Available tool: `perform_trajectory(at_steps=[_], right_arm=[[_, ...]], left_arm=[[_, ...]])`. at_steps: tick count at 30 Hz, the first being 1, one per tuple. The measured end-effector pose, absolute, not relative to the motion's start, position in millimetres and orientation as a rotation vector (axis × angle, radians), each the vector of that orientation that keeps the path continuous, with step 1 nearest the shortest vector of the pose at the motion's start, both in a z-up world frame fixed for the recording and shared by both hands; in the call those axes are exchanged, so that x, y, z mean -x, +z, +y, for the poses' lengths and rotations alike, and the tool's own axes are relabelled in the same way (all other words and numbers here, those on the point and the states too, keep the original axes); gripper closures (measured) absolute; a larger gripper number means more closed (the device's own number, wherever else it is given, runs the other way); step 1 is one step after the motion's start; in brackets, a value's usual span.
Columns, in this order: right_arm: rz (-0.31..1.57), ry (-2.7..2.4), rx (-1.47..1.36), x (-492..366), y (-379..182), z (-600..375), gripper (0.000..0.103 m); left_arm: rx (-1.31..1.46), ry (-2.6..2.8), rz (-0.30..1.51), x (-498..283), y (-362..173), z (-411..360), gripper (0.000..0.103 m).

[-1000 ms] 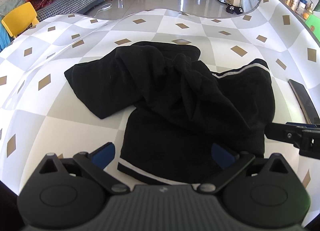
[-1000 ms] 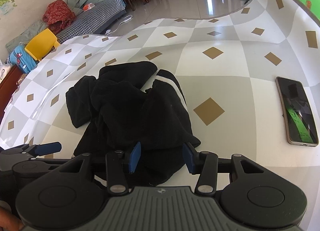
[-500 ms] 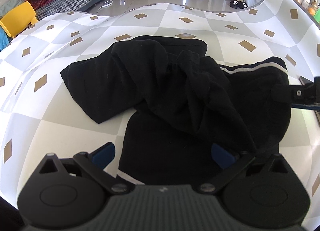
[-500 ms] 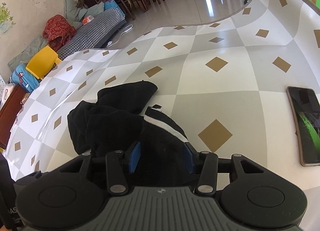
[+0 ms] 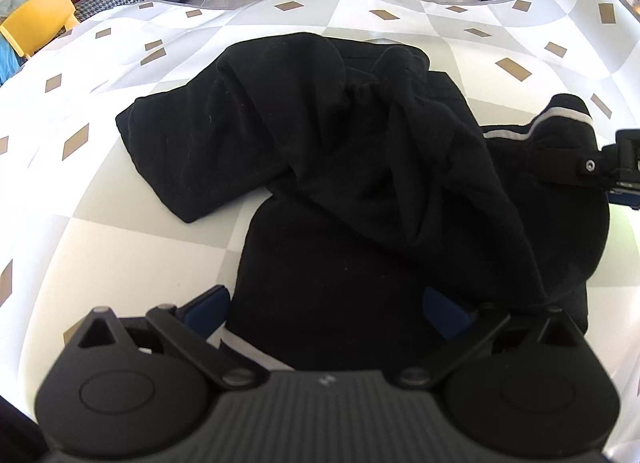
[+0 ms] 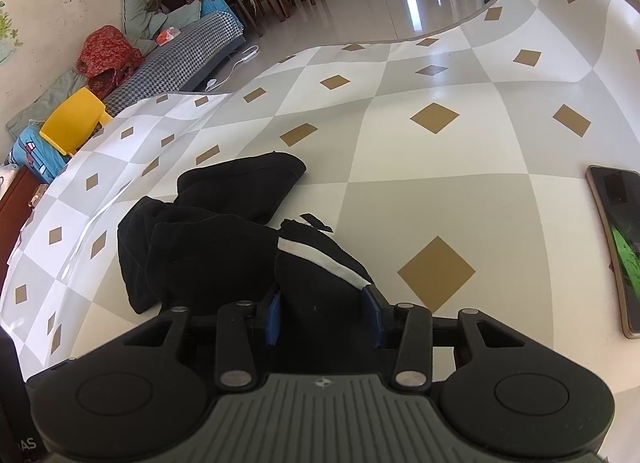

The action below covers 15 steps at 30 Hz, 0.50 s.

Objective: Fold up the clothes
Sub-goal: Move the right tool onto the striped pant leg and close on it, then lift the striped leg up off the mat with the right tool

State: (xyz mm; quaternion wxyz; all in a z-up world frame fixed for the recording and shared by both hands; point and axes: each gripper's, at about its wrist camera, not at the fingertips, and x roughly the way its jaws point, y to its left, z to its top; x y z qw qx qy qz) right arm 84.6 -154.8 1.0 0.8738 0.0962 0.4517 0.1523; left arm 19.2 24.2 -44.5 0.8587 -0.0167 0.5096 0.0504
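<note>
The tabletop (image 6: 432, 167), covered in a checked cloth with tan diamonds, is carrying a crumpled black garment (image 5: 340, 167). In the left wrist view the garment is filling the centre; in the right wrist view it is lying toward eight o'clock, and only there is a phone (image 6: 618, 247) showing, at three o'clock. The left tool (image 5: 326, 307) is hanging with its jaws wide apart over the near hem, gripping nothing. The right tool (image 6: 324, 313) has just been closing, with the white-striped edge bunched between its pads. Both views are showing the garment nearer than before.
</note>
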Motion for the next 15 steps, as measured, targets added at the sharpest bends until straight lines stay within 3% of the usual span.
perform_trajectory(at_steps=[5, 15], right_arm=[[0.992, 0.278, -0.199, -85.1, -8.9, -156.4, 0.078], [1.028, 0.247, -0.215, -87.2, -19.6, -154.8, 0.076]], left_arm=[[0.041, 0.113, 1.071, -19.3, -46.8, 23.7, 0.000], [0.056, 0.115, 1.072, -16.6, -49.1, 23.9, 0.000]])
